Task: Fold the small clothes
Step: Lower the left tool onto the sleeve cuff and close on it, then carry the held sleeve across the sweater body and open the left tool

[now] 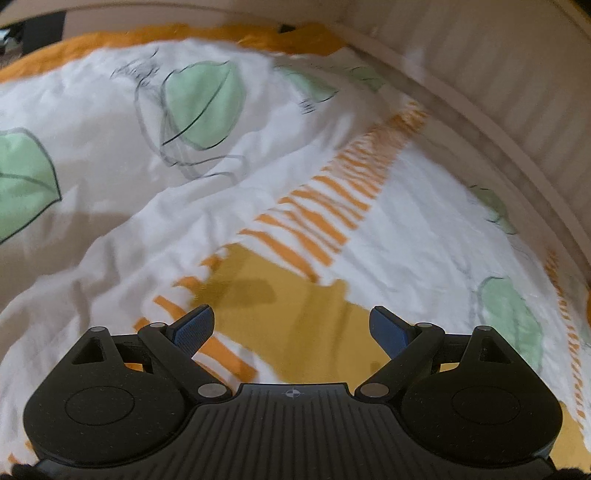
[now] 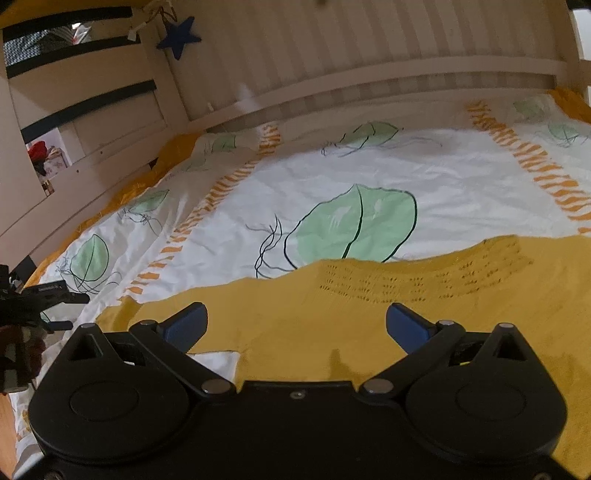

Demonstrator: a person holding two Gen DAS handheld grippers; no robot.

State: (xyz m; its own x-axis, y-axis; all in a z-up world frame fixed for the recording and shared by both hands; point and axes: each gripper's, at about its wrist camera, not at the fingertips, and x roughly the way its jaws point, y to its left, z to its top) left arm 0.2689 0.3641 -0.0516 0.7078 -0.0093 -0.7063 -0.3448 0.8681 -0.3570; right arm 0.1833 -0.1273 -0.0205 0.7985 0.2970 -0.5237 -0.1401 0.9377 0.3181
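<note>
A mustard-yellow knitted garment (image 2: 369, 310) lies flat on the bed, with rows of small eyelet holes near its far edge. In the left wrist view a part of it (image 1: 280, 295) lies just ahead of the fingers. My left gripper (image 1: 291, 325) is open and empty, hovering just above that part. My right gripper (image 2: 295, 323) is open and empty, low over the garment's near side. The left gripper also shows at the left edge of the right wrist view (image 2: 48, 295).
The garment lies on a white duvet (image 2: 369, 177) printed with green leaves and orange striped bands. A pale slatted bed frame (image 2: 369, 74) runs along the far side. A dark blue star (image 2: 179, 37) hangs at the corner post. An orange blanket edge (image 1: 184, 33) borders the duvet.
</note>
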